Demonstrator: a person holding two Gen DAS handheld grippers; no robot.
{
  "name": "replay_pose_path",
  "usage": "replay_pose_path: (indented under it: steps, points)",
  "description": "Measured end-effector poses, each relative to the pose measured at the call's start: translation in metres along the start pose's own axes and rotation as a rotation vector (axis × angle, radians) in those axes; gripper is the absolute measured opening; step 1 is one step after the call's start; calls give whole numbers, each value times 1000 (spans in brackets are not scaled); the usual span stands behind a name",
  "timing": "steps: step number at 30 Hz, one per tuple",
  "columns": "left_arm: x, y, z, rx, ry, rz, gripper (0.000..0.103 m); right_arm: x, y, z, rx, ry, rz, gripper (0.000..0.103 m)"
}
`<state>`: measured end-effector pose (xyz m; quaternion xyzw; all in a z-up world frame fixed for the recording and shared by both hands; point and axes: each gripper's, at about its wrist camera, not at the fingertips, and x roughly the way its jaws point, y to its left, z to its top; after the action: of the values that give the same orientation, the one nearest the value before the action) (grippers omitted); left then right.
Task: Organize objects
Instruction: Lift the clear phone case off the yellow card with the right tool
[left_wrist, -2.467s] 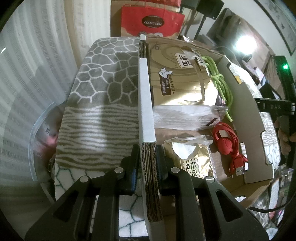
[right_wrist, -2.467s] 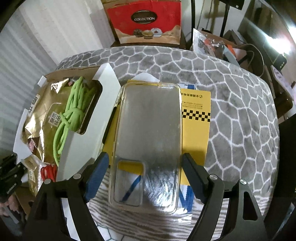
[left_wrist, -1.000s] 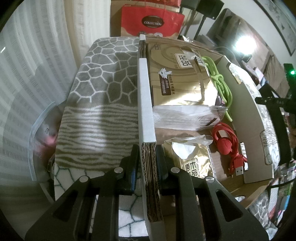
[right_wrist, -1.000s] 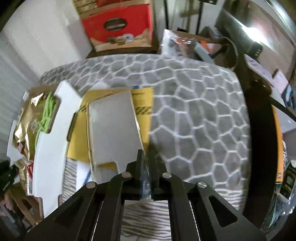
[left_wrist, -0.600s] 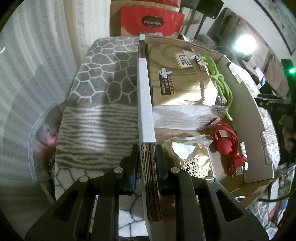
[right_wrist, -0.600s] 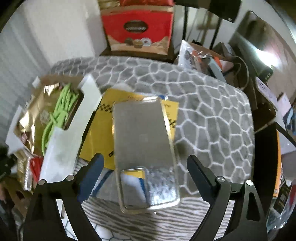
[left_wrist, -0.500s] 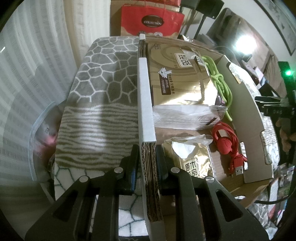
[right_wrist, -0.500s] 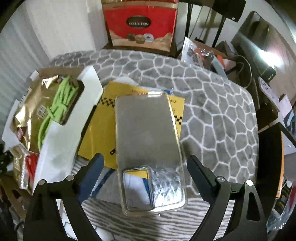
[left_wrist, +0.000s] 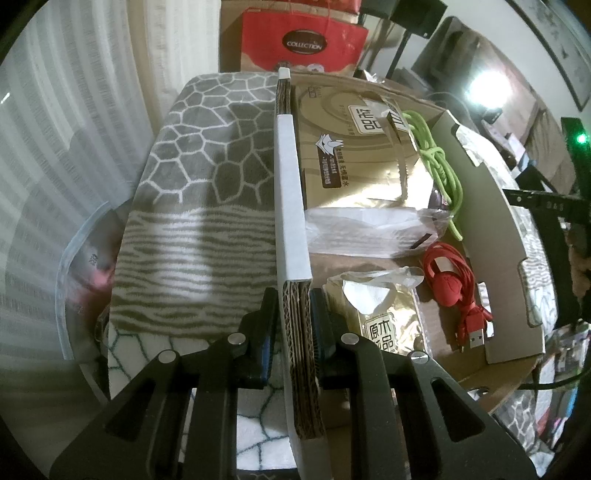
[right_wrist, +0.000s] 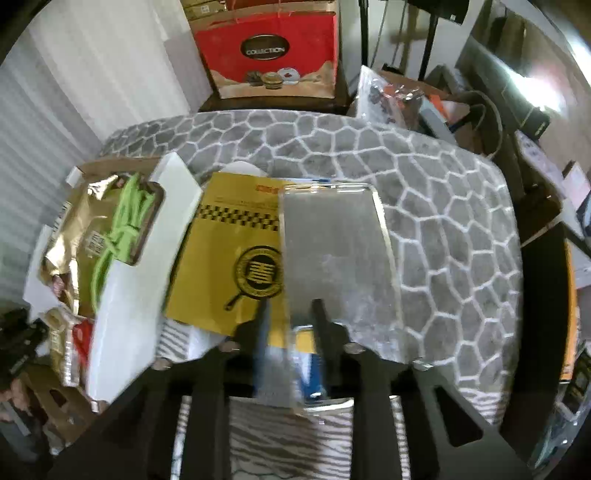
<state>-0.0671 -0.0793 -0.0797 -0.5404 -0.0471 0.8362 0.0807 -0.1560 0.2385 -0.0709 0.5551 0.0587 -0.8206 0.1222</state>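
Observation:
My left gripper (left_wrist: 293, 321) is shut on the thick left wall (left_wrist: 290, 184) of an open cardboard box. Inside the box lie gold packets (left_wrist: 354, 155), a clear plastic bag (left_wrist: 369, 230), a green cable (left_wrist: 439, 166) and a red cable (left_wrist: 450, 280). In the right wrist view a clear phone case (right_wrist: 340, 251) lies half on a yellow packet (right_wrist: 229, 266), on the patterned blanket. My right gripper (right_wrist: 290, 317) hangs over the case's near left edge with its jaws closing. That edge is between the fingers, and a gap still shows on each side.
The box's white flap (right_wrist: 129, 295) lies just left of the yellow packet. A red COLLECTION bag (right_wrist: 269, 51) stands behind the table. Cluttered boxes and wires (right_wrist: 399, 96) sit at the back right. Grey honeycomb blanket (right_wrist: 443, 221) lies bare to the right of the case.
The right gripper's jaws went from shut to wide open and have now narrowed again. It slid left over the case's left edge. The left gripper and the box stayed put.

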Motion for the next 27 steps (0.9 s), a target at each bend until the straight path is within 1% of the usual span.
replay_pose_path:
  steps: [1, 2, 3, 4, 6, 9, 12, 15, 19, 22, 24, 27]
  points:
    - [0, 1, 0, 1, 0, 0, 15, 0, 2, 0, -16, -7, -37, 50]
    - [0, 1, 0, 1, 0, 1, 15, 0, 3, 1, -26, -12, -63, 60]
    - [0, 0, 0, 2, 0, 3, 15, 0, 3, 1, -36, -23, -107, 79]
    - [0, 1, 0, 1, 0, 0, 15, 0, 2, 2, -41, -35, -133, 86]
    - [0, 1, 0, 0, 0, -1, 15, 3, 0, 4, -51, -40, -155, 86]
    - [0, 0, 0, 1, 0, 0, 15, 12, -8, 1, -45, 4, -155, 86]
    - [0, 0, 0, 0, 0, 0, 15, 20, -14, 0, -37, 20, -164, 86]
    - [0, 0, 0, 1, 1, 1, 15, 24, -24, -1, 1, 27, -117, 86]
    - [0, 0, 0, 1, 0, 0, 15, 26, -27, -2, 12, 32, -84, 86]
    - [0, 0, 0, 1, 0, 0, 15, 27, -32, -4, 49, 45, -22, 85]
    - [0, 1, 0, 2, 0, 1, 15, 25, -33, -4, 51, 35, -15, 82]
    - [0, 1, 0, 1, 1, 1, 15, 23, -33, -5, 54, 31, -17, 81]
